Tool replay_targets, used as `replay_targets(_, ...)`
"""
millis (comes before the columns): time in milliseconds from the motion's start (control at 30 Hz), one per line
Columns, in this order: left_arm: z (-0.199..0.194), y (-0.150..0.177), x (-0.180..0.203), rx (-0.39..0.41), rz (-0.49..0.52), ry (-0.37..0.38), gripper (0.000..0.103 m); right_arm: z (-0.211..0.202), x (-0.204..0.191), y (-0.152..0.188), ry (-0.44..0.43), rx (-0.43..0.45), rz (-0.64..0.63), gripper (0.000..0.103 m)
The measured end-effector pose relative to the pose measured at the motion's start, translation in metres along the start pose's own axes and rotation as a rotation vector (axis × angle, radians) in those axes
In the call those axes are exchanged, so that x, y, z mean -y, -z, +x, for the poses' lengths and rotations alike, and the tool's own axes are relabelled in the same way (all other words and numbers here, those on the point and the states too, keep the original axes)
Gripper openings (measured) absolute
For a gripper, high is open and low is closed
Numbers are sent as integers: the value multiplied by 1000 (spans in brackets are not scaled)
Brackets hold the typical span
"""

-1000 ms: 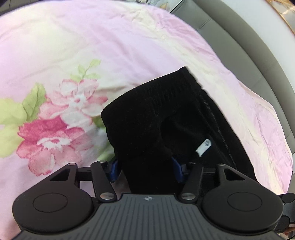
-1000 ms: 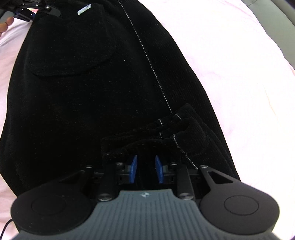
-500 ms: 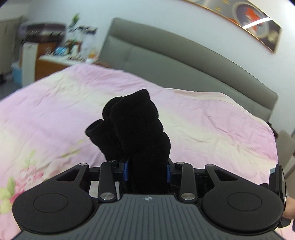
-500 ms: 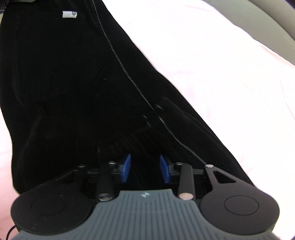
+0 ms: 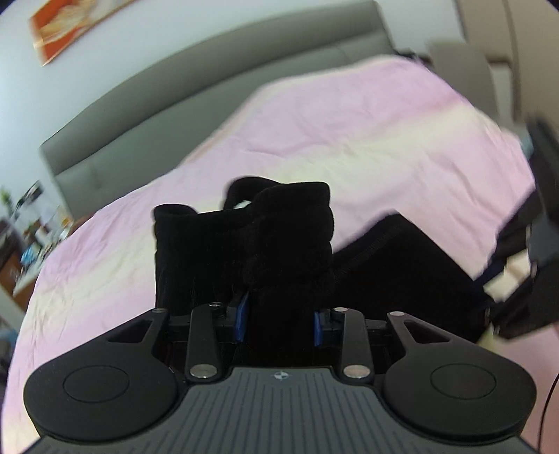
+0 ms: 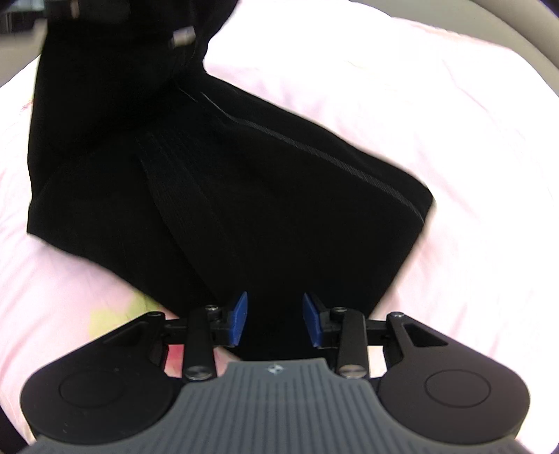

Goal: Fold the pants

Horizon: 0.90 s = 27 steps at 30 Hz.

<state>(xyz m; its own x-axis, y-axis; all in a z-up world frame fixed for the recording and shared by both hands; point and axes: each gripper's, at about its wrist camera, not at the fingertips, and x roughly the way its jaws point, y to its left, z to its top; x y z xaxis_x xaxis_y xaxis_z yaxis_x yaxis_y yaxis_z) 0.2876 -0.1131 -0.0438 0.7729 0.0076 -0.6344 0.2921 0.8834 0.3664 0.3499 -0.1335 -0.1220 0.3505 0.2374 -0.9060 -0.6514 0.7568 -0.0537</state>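
Note:
The black corduroy pants (image 6: pixel 227 181) lie on the pink floral bedspread (image 6: pixel 436 104). My left gripper (image 5: pixel 279 321) is shut on a bunched waistband end of the pants (image 5: pixel 279 230) and holds it lifted above the bed. My right gripper (image 6: pixel 275 319) has its blue pads (image 6: pixel 240 317) spread apart, with pants fabric lying between them; it looks open. The right gripper also shows blurred at the right edge of the left wrist view (image 5: pixel 538 216). The raised part of the pants rises toward the top left of the right wrist view.
A grey upholstered headboard (image 5: pixel 195 87) runs behind the bed. A picture (image 5: pixel 73 24) hangs on the wall above it. A cluttered bedside table (image 5: pixel 24 216) stands at the far left. The bedspread (image 5: pixel 349 132) stretches wide around the pants.
My left gripper lifted the waistband off the bed and swung right. My right gripper's pads opened wider, from nearly closed on the fabric to spread apart.

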Motion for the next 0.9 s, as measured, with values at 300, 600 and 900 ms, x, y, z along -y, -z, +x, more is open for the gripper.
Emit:
replay_targets(300,46,44,110,-141,378,8,43,5,39,41,-32,0,77,32)
replay_targets(600,9,43,63,-117,296,263,85,-16,28,36,-2,21,18,33)
replay_targets(900,2,54,-63,-197,-38,284,80,-47,14,-32,-87,116,88,44)
